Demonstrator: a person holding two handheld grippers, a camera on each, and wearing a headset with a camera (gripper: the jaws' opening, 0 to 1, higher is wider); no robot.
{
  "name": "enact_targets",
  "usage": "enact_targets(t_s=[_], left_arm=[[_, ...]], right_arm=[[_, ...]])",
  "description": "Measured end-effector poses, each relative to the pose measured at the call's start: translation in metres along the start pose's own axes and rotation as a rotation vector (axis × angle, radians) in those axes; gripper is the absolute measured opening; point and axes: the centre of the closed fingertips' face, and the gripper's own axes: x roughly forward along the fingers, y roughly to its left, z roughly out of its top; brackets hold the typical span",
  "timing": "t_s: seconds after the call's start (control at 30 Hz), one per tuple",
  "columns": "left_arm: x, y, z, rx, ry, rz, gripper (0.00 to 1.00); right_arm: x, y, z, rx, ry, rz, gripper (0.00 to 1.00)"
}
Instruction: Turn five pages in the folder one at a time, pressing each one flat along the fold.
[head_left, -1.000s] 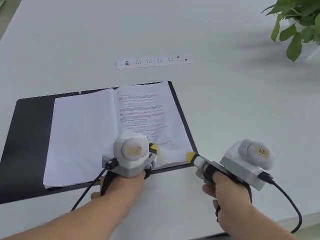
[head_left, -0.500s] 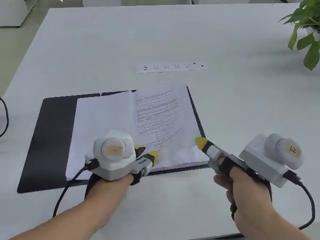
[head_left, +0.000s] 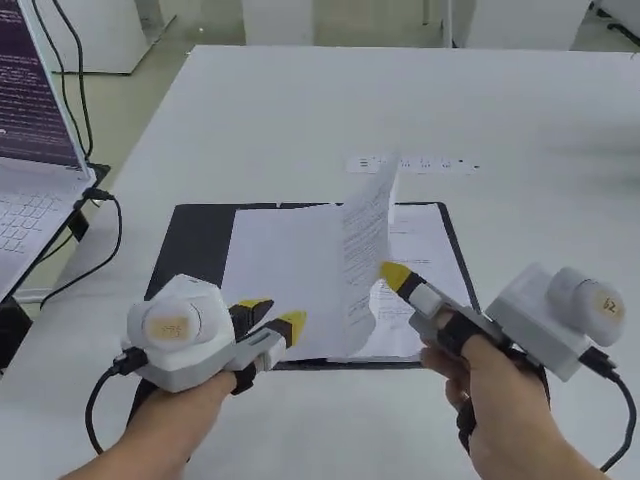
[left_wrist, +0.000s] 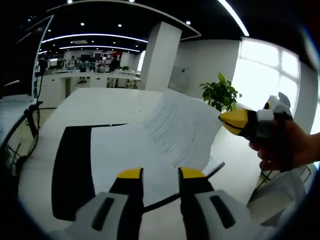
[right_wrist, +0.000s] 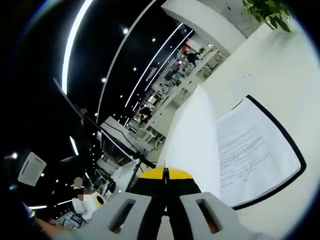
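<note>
A black folder lies open on the white table, with white sheets on both halves. My right gripper is shut on the lower edge of one printed page, which stands nearly upright over the fold. In the right gripper view the jaws meet on that page, and another printed sheet lies flat beneath. My left gripper hovers open at the folder's front edge, holding nothing. The left gripper view has its jaws apart, facing the raised page.
A white power strip lies on the table beyond the folder. An open laptop with trailing cables sits at the left edge. A potted plant stands farther off to the right.
My right gripper has taken the right-hand page and raised it off the folder toward the fold. My left gripper has drawn back off the page, and its jaws now stand apart.
</note>
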Motion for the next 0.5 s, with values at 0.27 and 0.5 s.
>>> enact_targets(t_s=[0.27, 0.5], left_arm=[[-0.036, 0.032, 0.006, -0.021, -0.042, 0.071, 0.25], [-0.060, 0.054, -0.001, -0.043, -0.052, 0.127, 0.26]], right_arm=[[0.038, 0.024, -0.042, -0.007, 0.105, 0.041, 0.00], [0.069, 0.030, -0.083, 0.003, 0.199, 0.044, 0.00]])
